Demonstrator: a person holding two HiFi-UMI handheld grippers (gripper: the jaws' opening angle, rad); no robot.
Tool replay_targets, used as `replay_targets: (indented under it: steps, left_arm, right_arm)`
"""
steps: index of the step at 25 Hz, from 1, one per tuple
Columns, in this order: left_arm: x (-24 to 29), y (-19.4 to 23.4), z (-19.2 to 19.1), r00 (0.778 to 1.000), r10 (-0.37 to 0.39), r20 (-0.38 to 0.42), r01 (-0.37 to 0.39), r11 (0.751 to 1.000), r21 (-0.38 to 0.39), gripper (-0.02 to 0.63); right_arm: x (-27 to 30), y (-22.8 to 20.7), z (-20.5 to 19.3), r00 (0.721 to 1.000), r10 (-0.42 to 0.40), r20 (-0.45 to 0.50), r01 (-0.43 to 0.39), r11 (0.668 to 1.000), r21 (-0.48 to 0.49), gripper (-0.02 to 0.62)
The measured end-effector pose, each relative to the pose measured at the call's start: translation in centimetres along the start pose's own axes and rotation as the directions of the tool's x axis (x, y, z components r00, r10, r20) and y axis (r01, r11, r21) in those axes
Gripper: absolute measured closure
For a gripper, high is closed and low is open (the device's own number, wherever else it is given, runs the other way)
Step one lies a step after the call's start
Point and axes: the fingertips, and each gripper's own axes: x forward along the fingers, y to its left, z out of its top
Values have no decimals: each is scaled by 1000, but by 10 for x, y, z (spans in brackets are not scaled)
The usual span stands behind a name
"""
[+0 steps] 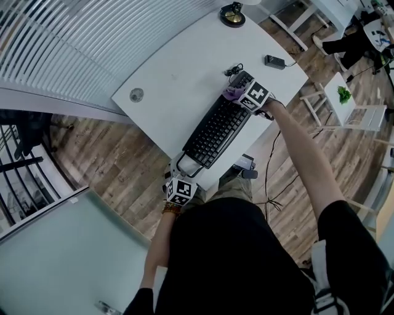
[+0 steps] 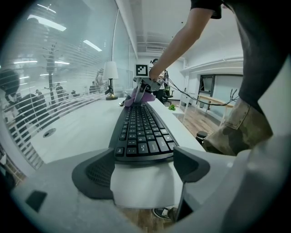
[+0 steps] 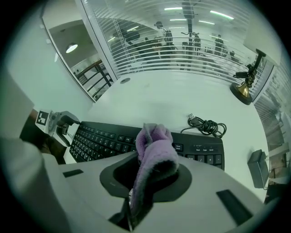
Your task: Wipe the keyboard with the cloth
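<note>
**Entry: cloth held at far end of keyboard, near end flanked by the other gripper**

Surface: white desk (image 1: 166, 74). A black keyboard (image 1: 217, 131) is laid along the desk edge nearest the person, one short end toward the person, the other toward the desk's far corner.

Right gripper (image 3: 145, 179): jaws closed on a purple cloth (image 3: 153, 157). The cloth is pinched low between them and bunches up above the tips. In the head view, the cloth is seen over the keyboard's far short end. In the left gripper view, it appears down on the last rows of keys, but firm contact cannot be confirmed.

Left gripper (image 2: 143, 166): jaws held wide apart, nothing clamped. The tips are placed at the keyboard's near short end, one toward each of its corners. Whether either pad touches the casing cannot be told. The desk's near edge is seen just under the jaws.

Other items noted:
- A coiled black cable (image 3: 207, 126), on the desk just beyond the keyboard's far end.
- A black power adapter (image 1: 274, 60), near the far corner.
- A lamp with a brass base (image 1: 233, 15), at the far edge.
- A round grommet (image 1: 136, 95), near the opposite long edge, well apart from the keyboard.
</note>
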Motion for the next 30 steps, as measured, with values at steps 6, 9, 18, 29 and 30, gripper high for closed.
replay_targets:
  steps: [6,9,18,29,30]
  left_arm:
    - [1,0,0,1000,-1,-9,1,1000,-4,207]
    - [0,-1,0,1000,2,-6,-2,1000,-2,207]
    - [1,-2,0,1000,-1,1,1,1000,-1,207]
    - [-1,-1,0,1000,0,9,0,1000,5,207]
    - [-1,-1,0,1000,-1,8,1,1000,6,207]
  right_arm:
    - [1,2,0,999,-45,12,45,999,20,537]
    - [0,5,0,998,-66,13,65,998,23,537]
    - [1,8,-1,995,-99,11,99,995,19,538]
    - [6,29,4,994,-98,41,94,992,83,540]
    - [8,33,5,993,-114,41,110,991,78,540]
